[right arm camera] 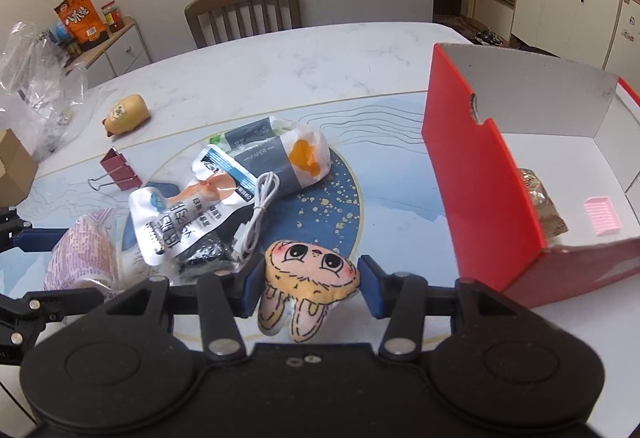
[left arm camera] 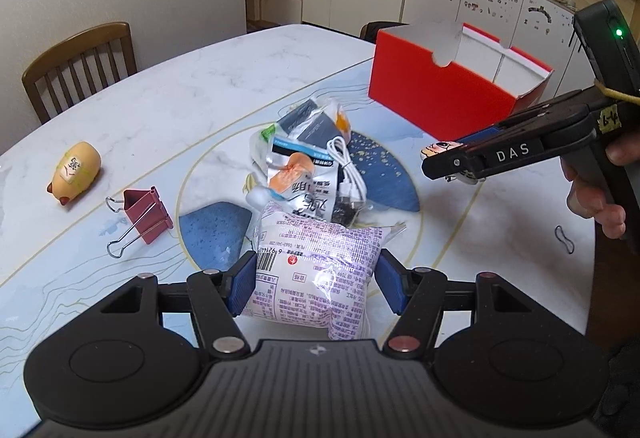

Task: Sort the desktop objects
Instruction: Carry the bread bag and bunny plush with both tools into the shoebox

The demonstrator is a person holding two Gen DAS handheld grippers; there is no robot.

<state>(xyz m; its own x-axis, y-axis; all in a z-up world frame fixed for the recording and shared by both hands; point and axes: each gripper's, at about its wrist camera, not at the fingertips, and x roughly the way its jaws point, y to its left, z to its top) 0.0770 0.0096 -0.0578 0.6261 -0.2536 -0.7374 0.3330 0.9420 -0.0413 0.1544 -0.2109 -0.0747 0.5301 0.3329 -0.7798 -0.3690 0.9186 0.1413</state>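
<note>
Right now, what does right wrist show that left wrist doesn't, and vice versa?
Right wrist only: the red box's interior, holding a wrapped snack and a pink tray; the whole rabbit plush between the right gripper's pads.

Left wrist only: the left gripper closed on the pink-print packet, barcode side up; a black loop on the table.

Both: snack pile, white cable, red binder clip, yellow pig figure.
</note>
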